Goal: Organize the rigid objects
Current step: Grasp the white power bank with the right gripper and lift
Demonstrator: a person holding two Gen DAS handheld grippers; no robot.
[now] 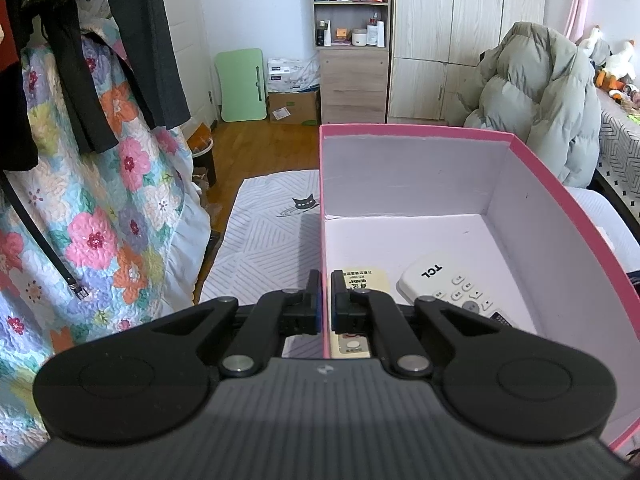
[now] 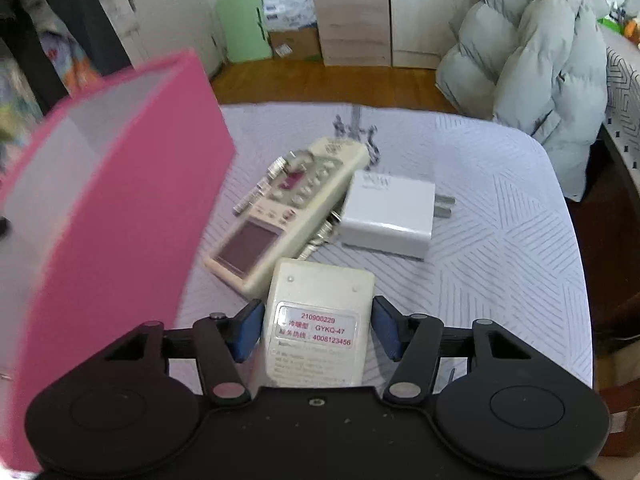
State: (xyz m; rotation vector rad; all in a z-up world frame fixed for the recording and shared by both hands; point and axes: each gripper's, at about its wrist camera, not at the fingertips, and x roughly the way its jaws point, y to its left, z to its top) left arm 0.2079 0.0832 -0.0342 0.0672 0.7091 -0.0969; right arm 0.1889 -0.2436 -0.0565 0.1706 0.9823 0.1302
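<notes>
My left gripper (image 1: 325, 300) is shut on the left wall of the pink box (image 1: 560, 216), one finger outside and one inside. In the box lie a white TCL remote (image 1: 452, 288) and a cream remote (image 1: 362, 280). My right gripper (image 2: 316, 330) is shut on a cream remote (image 2: 318, 320) with a red-lettered label, held face down above the table. Ahead on the table lie a beige remote with a screen (image 2: 288, 212), a white plug adapter (image 2: 390, 214) and small batteries (image 2: 260, 188). The pink box (image 2: 132, 184) stands at the left in the right wrist view.
A table under a striped white cloth (image 2: 500, 240) carries everything. A grey puffer coat (image 2: 540, 64) hangs on a chair beyond its far right. A floral quilt (image 1: 100, 208) and dark clothes hang at the left. Shelves (image 1: 350, 32) and a wardrobe stand at the back.
</notes>
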